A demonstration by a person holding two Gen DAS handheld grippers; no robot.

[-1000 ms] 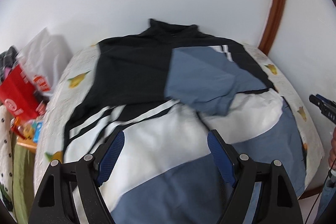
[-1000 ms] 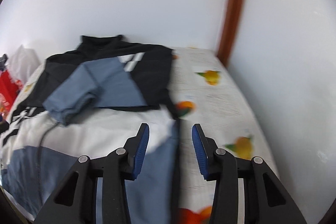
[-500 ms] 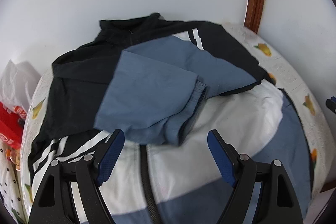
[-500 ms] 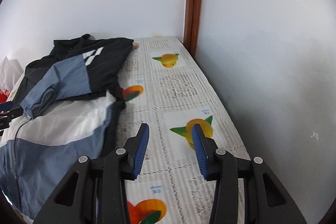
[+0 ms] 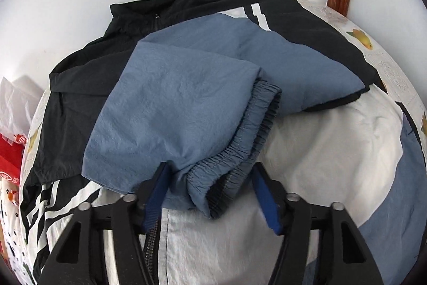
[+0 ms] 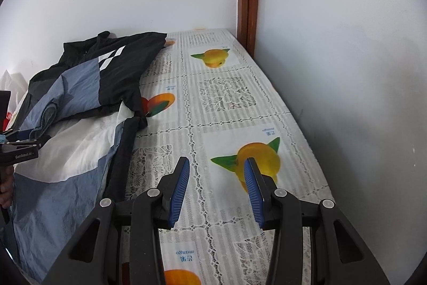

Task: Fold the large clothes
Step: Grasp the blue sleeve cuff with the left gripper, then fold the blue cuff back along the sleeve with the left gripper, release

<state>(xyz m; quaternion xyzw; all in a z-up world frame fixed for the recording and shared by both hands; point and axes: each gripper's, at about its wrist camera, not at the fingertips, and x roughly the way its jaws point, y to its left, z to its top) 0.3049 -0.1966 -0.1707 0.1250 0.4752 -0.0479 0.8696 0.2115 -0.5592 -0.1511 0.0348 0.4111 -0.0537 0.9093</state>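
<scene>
Jacket: it lies spread on the bed, the blue sleeve folded across the chest.
Left gripper: jaws apart around the sleeve cuff, not clamped.
Right gripper: jaws apart, empty, over the bedcover beside the jacket.
Advice: I would close on the cuff only, not the white layer below.

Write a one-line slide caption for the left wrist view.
Open left gripper straddles the elastic cuff of the blue sleeve folded across the jacket.
</scene>
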